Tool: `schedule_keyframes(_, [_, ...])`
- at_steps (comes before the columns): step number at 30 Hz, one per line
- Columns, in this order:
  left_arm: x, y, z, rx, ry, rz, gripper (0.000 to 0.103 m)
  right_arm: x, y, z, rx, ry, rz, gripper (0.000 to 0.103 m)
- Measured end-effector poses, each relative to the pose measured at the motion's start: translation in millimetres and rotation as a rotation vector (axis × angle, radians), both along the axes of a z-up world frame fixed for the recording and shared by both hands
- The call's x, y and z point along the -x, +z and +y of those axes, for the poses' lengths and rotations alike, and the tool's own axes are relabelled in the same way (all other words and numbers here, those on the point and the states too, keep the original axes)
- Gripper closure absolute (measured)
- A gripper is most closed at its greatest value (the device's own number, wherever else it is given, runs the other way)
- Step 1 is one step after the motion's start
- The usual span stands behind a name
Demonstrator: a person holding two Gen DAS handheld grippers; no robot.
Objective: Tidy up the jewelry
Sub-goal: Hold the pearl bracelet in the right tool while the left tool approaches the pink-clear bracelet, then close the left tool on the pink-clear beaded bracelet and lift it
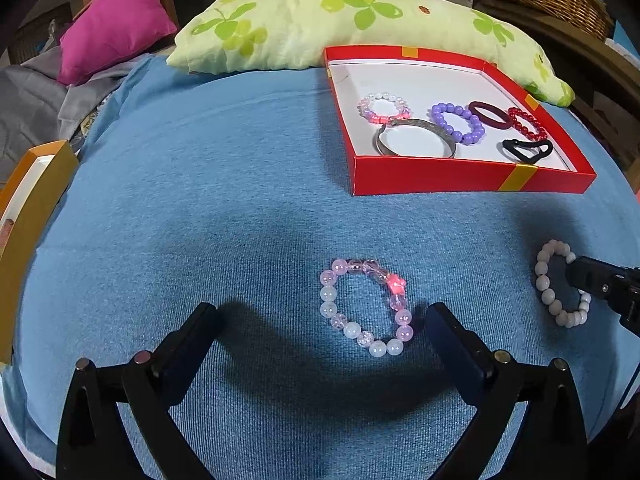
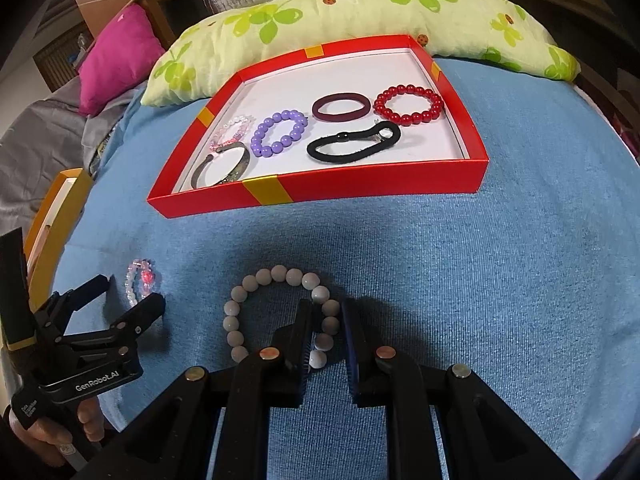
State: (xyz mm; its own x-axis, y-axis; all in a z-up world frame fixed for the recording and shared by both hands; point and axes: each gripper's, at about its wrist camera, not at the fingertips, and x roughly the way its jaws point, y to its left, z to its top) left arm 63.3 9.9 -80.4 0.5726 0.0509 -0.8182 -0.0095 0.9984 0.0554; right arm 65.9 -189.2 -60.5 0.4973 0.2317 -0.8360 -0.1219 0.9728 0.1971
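Blue cloth: work surface, covering the whole foreground in both views.

Left gripper: fingers spread wide, holding nothing. It straddles the pink bead bracelet, which lies flat on the cloth between the fingers, nearer the finger at 3 o'clock; whether that finger touches the beads cannot be told.

Right gripper: fingers narrowly apart, set on either side of the white bead bracelet where its loop runs at 3 o'clock. One strand of beads sits in the gap; a firm pinch cannot be confirmed. The bracelet rests on the cloth.

Red box: open, shallow, white inside, at 12 o'clock from the right gripper and at 1 o'clock from the left. Contents, all apart from the grippers:
- silver bangle, near corner, touching a pale pink bracelet
- purple bead bracelet
- maroon hair band
- red bead bracelet
- black hair tie

Green leaf-print pillow: behind the box at 12 o'clock.

Magenta cushion: at 10 o'clock.

Yellow box: at 9 o'clock, cloth edge.
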Motion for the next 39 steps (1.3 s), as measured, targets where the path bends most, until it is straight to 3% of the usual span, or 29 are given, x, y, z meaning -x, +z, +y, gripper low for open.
schedule_keyframes(26, [3.9,6.0,-11.4,-0.102,-0.024,-0.048,0.002,0.0,0.2,0.0,0.0,0.0,-0.001,0.085])
schedule_keyframes(39, [7.2,9.4,-17.8,-0.074,-0.06,-0.062,0.028,0.5,1.2,0.5,-0.001,-0.002,0.0,0.085])
